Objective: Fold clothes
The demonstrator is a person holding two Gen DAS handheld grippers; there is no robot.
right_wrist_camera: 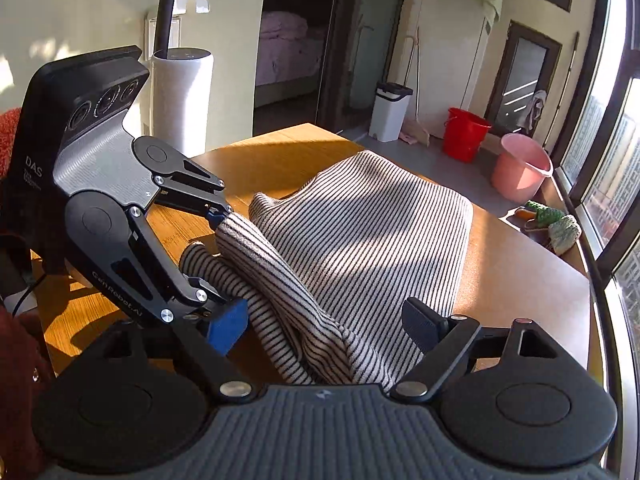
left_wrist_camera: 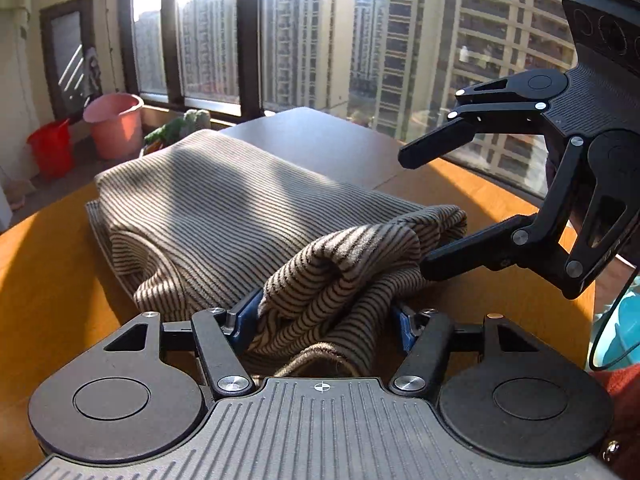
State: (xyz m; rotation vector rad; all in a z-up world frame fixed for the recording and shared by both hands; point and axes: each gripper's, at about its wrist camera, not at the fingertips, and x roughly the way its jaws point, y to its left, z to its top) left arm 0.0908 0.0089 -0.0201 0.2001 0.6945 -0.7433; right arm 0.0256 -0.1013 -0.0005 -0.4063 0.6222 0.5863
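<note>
Striped beige knit garment [left_wrist_camera: 224, 208] is lying half-folded near the wooden table's [left_wrist_camera: 52, 280] window edge. Left gripper [left_wrist_camera: 324, 320] is pinching its bunched sleeve, probably to fold it inward, while right gripper [right_wrist_camera: 320, 328] is straddling the cloth, jaws wide.

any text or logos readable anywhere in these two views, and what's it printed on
"DAS": on the black side of the left gripper body, right wrist view; the smaller lines beneath it are too small to read.
"GenRobot.AI": along the lower linkage arm of that same gripper.
A faint mark on the right gripper, left wrist view, is too dark to read.
Nothing readable on the striped sweater, buckets or buildings.
</note>
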